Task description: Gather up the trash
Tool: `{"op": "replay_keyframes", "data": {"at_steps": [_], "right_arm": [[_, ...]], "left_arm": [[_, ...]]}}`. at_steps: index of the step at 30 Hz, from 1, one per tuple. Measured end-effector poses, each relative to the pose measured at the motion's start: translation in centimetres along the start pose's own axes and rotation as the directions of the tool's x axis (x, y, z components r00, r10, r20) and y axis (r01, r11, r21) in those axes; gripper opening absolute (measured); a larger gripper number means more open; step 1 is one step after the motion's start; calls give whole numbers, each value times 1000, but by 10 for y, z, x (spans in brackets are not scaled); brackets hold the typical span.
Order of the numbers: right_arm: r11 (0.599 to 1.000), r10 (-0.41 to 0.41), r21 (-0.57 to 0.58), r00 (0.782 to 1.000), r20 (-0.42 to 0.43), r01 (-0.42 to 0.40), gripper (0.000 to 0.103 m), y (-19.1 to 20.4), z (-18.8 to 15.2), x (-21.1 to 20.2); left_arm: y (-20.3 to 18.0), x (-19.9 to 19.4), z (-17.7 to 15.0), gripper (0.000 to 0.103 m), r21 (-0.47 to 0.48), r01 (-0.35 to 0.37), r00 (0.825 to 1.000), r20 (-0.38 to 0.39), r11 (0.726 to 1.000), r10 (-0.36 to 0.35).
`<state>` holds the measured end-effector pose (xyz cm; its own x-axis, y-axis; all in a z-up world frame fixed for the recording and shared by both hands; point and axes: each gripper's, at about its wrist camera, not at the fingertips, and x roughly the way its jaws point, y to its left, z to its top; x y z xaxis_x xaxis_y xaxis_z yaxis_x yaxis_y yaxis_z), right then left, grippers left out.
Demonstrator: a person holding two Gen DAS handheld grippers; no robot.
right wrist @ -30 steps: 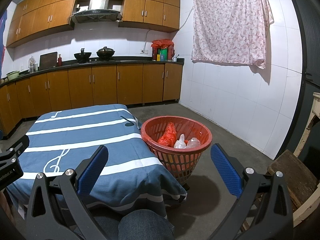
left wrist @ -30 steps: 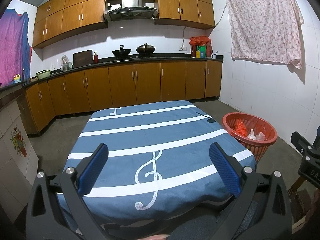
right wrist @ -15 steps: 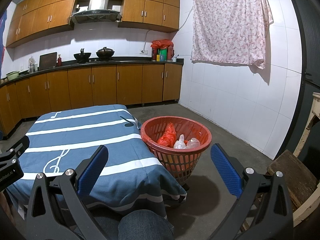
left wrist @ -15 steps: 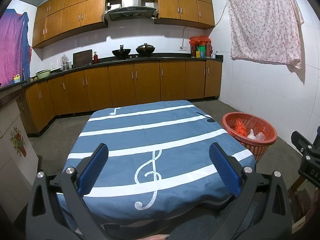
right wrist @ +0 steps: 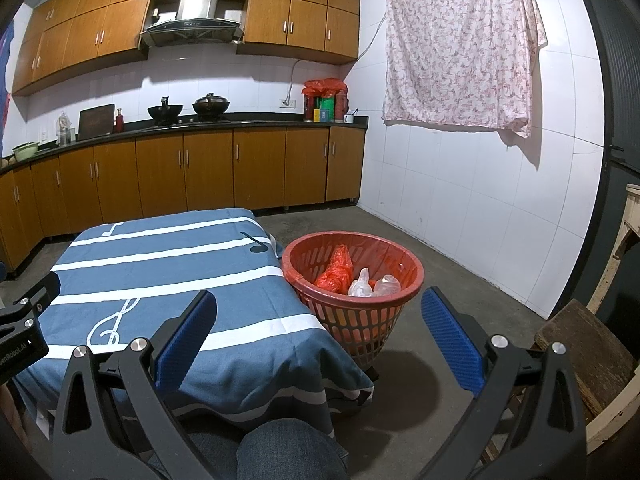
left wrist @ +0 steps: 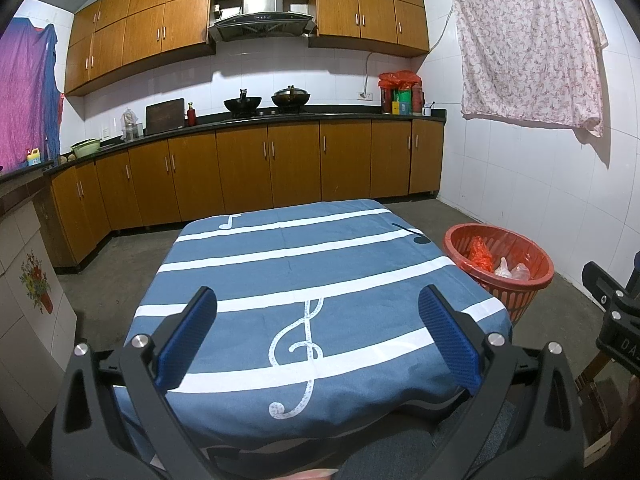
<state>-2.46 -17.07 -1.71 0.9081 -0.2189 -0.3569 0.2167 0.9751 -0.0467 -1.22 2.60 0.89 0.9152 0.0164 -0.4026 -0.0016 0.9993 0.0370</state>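
Observation:
A red plastic basket [right wrist: 404,258] stands on the floor right of the table; it also shows in the left wrist view [left wrist: 538,280]. Inside lie a red plastic bag [right wrist: 336,270] and clear crumpled plastic bags [right wrist: 374,285]. The table wears a blue cloth with white stripes and music notes [left wrist: 304,272], with nothing lying on it. My left gripper [left wrist: 316,336] is open and empty above the table's near edge. My right gripper [right wrist: 320,340] is open and empty, held near the table's right corner, short of the basket.
Wooden kitchen cabinets [left wrist: 248,168] and a counter with woks run along the far wall. A floral cloth [right wrist: 460,48] hangs on the right wall. A wooden stool [right wrist: 576,344] stands at the right. My knee in jeans [right wrist: 288,452] is at the bottom.

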Motion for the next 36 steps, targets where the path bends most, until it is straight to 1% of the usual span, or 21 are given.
{"op": "replay_keyframes", "data": {"at_steps": [36], "right_arm": [[1000, 0, 1, 1000, -1, 0, 101, 0, 0, 0]], "left_arm": [[-3, 0, -3, 99, -5, 1, 1000, -8, 1000, -1]]}}
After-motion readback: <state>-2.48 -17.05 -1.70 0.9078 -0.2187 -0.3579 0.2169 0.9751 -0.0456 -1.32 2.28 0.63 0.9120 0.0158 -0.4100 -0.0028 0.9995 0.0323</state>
